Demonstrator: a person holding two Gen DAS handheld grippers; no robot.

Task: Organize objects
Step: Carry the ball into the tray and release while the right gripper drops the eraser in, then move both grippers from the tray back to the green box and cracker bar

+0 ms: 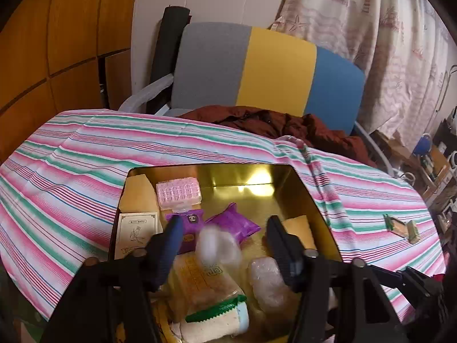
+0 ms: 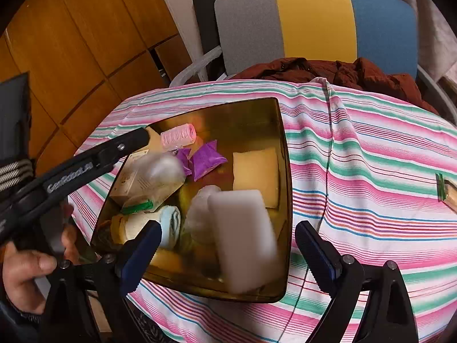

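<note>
A gold tin [image 1: 242, 175] [image 2: 242, 114] sits on the striped tablecloth with several things in it: a pink hair roller [image 1: 178, 195] [image 2: 178, 137], purple packets [image 1: 238, 224] [image 2: 205, 160], a yellow sponge [image 1: 298, 227] [image 2: 255, 171] and a green-edged packet [image 1: 217, 310]. My left gripper [image 1: 224, 219] hangs open over the tin, with a blurred whitish packet [image 1: 217, 247] [image 2: 154, 177] loose between its fingers. My right gripper [image 2: 228, 224] is open over the tin's near edge. A blurred white block [image 2: 242, 240] lies between its fingers, touching neither.
A small green-wrapped item [image 1: 402, 228] [image 2: 445, 191] lies on the cloth right of the tin. A grey, yellow and blue chair [image 1: 271, 71] with a brown jacket [image 1: 285, 123] stands behind the table. A hand [image 2: 25, 268] holds the left gripper at left.
</note>
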